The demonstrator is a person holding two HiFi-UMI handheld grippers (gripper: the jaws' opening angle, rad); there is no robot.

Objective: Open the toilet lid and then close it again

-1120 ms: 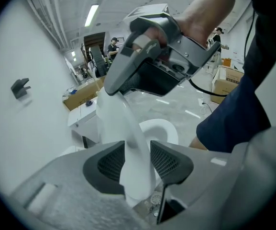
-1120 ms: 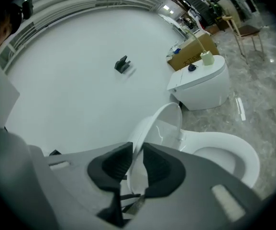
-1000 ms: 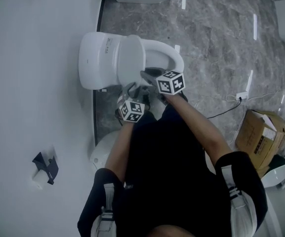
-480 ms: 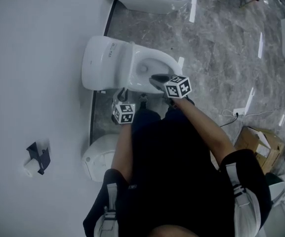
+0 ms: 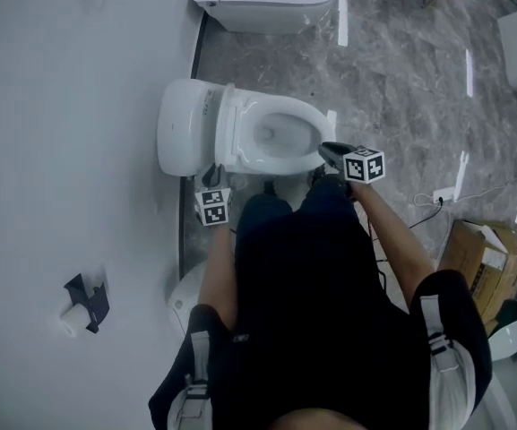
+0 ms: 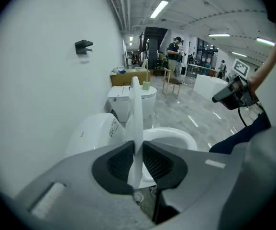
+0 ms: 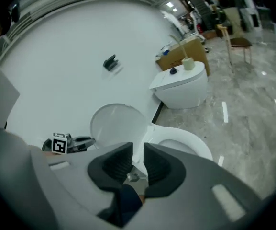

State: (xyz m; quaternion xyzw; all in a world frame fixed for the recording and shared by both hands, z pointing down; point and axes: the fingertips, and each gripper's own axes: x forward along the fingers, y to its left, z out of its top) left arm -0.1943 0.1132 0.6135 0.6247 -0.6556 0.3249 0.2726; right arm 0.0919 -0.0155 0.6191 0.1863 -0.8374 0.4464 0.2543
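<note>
The toilet lid (image 6: 136, 104) stands upright against the tank (image 5: 182, 128), leaving the bowl (image 5: 319, 124) uncovered. The left gripper (image 6: 138, 145), its jaws just closing, pinches the lid's side edge. The right gripper (image 7: 138, 147), jaws nearly together, holds nothing beside the bowl's front.

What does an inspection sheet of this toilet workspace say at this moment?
Surface: grey marble floor, glossy.
Job's things: toilet lid upright, bowl open.
Clutter: cardboard box on the floor.
Grippers: left gripper, fingers just closing on the lid's edge; right gripper slightly open, empty.
Cables: white cable on the floor near the box.
Surroundings: white wall, second toilet, black wall holder.
</note>
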